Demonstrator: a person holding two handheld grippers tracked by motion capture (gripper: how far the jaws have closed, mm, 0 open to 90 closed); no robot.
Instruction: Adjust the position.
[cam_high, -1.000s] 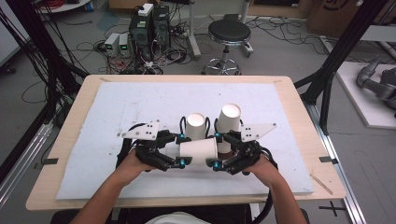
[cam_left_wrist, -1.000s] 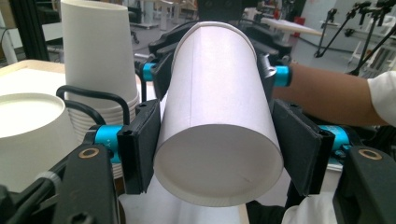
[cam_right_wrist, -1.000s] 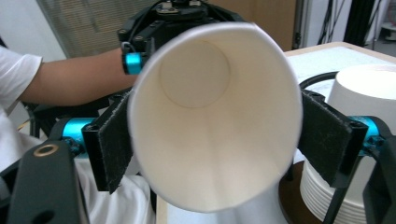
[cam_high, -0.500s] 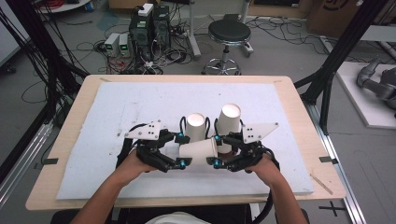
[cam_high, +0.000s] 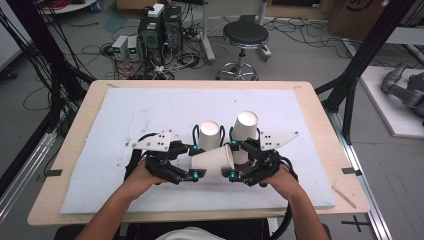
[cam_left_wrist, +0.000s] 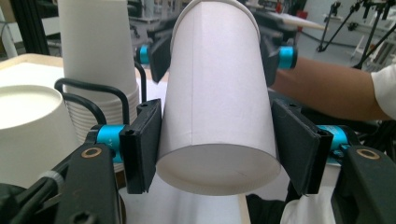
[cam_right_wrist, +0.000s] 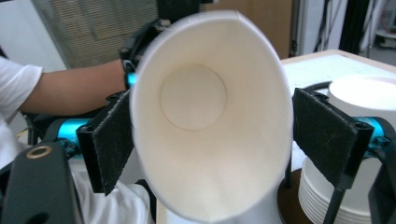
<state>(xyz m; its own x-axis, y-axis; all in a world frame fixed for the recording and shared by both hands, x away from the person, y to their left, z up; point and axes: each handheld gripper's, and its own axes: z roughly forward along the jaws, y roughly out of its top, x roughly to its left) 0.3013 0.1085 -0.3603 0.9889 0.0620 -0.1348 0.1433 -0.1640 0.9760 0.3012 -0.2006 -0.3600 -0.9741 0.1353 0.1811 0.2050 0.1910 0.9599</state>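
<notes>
Paper cup (cam_high: 213, 160), white and lying on its side, is held in the air between the two grippers, its base toward the left gripper (cam_high: 194, 162) and its open mouth toward the right gripper (cam_high: 231, 160).

In the left gripper view the cup's (cam_left_wrist: 217, 100) base end is clamped between the black pads (cam_left_wrist: 142, 144), the jaws having just closed onto it. In the right gripper view the rim of the cup (cam_right_wrist: 210, 121) is seen between that gripper's pads (cam_right_wrist: 112, 140); these jaws have just been opening and stand wide, the left pad at or just against the wall and the right one clear, though blur makes contact hard to judge there.

Beyond the left gripper's fingertips an upside-down stack of cups (cam_high: 210, 134) stands, and a second stack (cam_high: 246, 131) stands beyond the right gripper's.

The cup is judged to be very light and thin-walled, easily dented or ovalled by a firm squeeze, most of all at the open mouth. It is best taken near the base, where the bottom disc stiffens the wall, or across the rolled rim with gentle pressure. The smooth paper may slip against the pads if it is gripped too lightly.
</notes>
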